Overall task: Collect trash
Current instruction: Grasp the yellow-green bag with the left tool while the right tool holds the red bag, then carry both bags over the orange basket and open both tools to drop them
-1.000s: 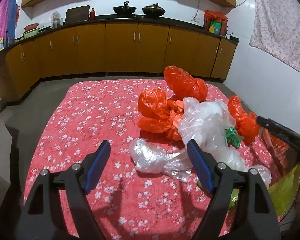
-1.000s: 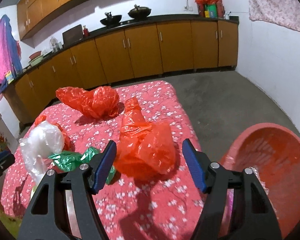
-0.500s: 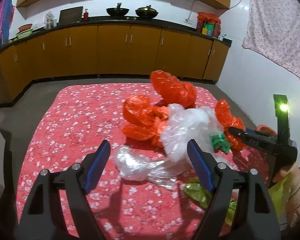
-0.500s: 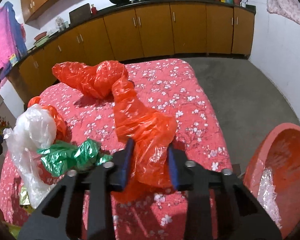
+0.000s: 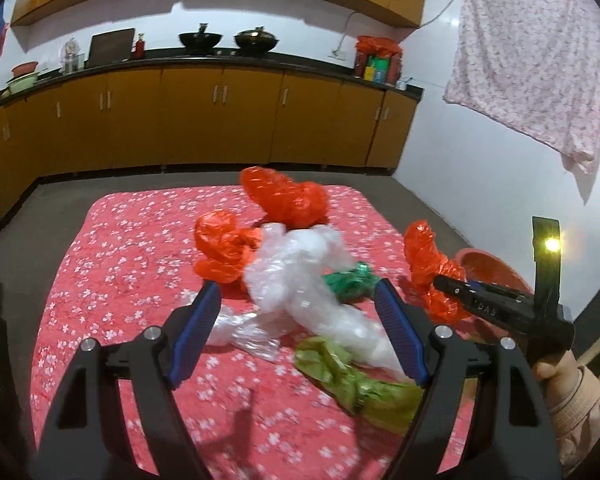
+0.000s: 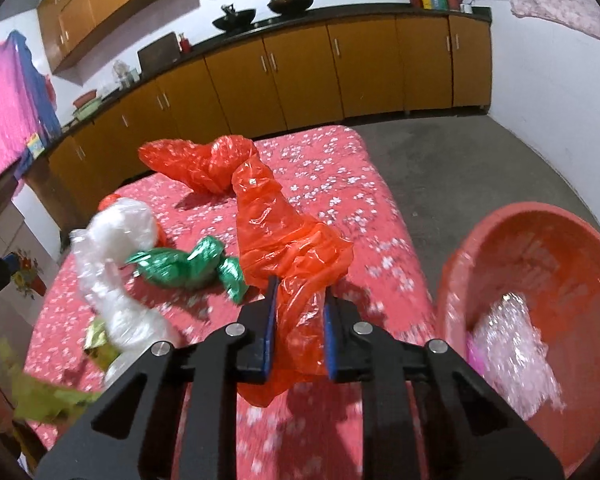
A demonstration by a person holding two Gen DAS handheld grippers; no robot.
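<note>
The right tongs (image 6: 299, 316) are closing on the lower end of a long orange plastic bag (image 6: 284, 240), and the crumpled film is pinched between the blue pads. The step in hand looks like carrying that bag to the red basin (image 6: 572, 256), which sits off the table's (image 6: 332, 168) edge at about three o'clock from the tongs. To do it well, keep the squeeze firm, since thin slippery film can slide out of flat pads. Lift high enough that the trailing top end clears the table and does not drag the green wrapper (image 6: 180, 266) lying just beside it at nine o'clock. Let go only once the bag hangs over the basin's inside, where some clear, shiny plastic already lies.

The held bag is translucent, glossy and creased, drawn into a rope-like length that points toward twelve o'clock, where a second orange bag (image 6: 196, 162) lies near its far tip.

The left tongs (image 5: 298, 332) stand wide apart and hold nothing; below them lies a heap of clear plastic (image 5: 300, 276) and a yellow-green wrapper (image 5: 356, 384) at about five o'clock.
</note>
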